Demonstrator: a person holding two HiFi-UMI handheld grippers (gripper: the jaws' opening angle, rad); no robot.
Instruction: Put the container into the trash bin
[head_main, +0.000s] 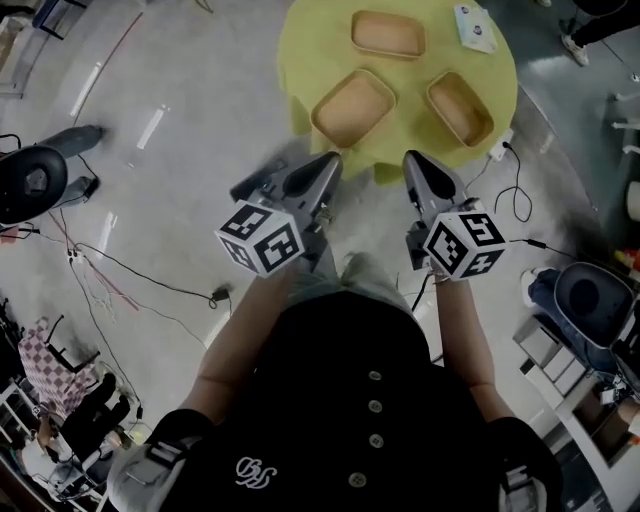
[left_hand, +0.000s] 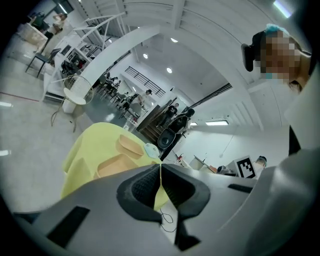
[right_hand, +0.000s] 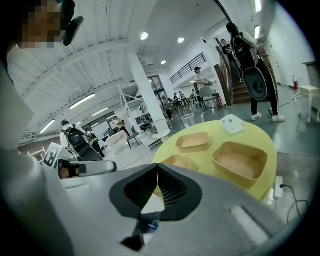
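Grey floor (head_main: 180, 90) spreads wide in the head view, crossed by loose cables (head_main: 150, 280). Ahead stands a round table (head_main: 300, 70) under a yellow cloth. It carries three tan containers: left container (head_main: 353, 108), right container (head_main: 460, 108) and far container (head_main: 388, 35), with a small white packet (head_main: 474, 27) beside the last. The left gripper (head_main: 328, 162) and right gripper (head_main: 412, 160) both point at the table's near edge, well short of touching anything. A round grey tub (head_main: 590, 295) on the floor at the right may be the bin (I cannot be sure).

From the left gripper view, the dark ribbed fingers (left_hand: 145, 187) are pressed together with nothing between them. The table sits beyond them.

From the right gripper view, the fingers (right_hand: 172, 190) also meet on nothing, and the containers lie ahead, apart from them.

Risk, as I judge it: fingers arriving unopened would shove a light container across the cloth or off the edge. A one-sided pinch on the thin rim could let it tip. The cables invite a stumble on the way to the bin.
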